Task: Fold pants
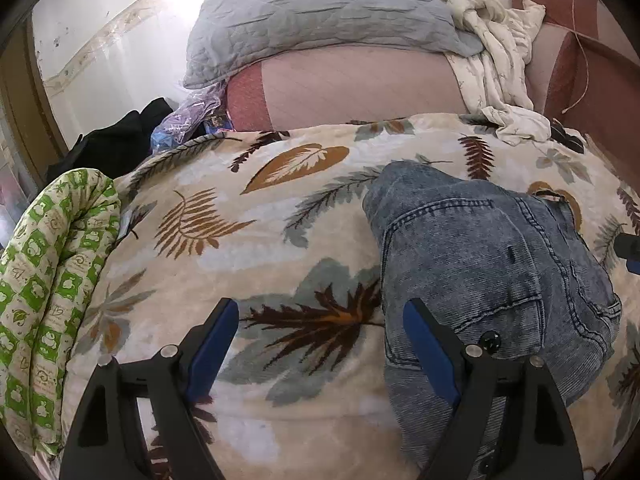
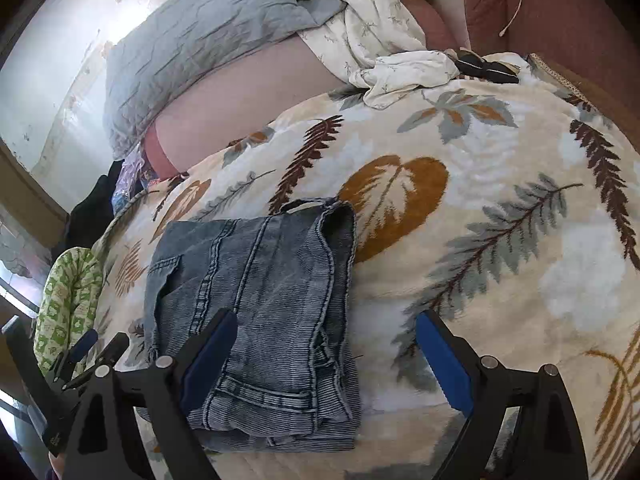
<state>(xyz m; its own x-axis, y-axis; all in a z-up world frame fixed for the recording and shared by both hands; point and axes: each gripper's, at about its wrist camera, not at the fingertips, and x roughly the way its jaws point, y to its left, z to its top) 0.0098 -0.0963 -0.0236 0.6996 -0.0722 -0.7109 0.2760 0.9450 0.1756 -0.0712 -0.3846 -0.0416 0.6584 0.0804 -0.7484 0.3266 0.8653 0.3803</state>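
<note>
Both of your grippers stand with jaws wide and hold nothing: left gripper (image 1: 320,328), right gripper (image 2: 326,340). Folded denim pants (image 2: 256,320) lie on the leaf-print blanket (image 2: 480,240), under the right gripper's left finger. Beyond lies a grey pillow (image 1: 316,16).

Daylight glares off the wall (image 1: 120,40) at upper left, shadows stay soft, and fisheye edges curve darkly.

Faded blue denim pants (image 2: 256,312) on a cream blanket (image 2: 500,208) patterned with brown, ochre and grey-blue leaves; grey pillow (image 1: 320,20) at twelve o'clock.
</note>
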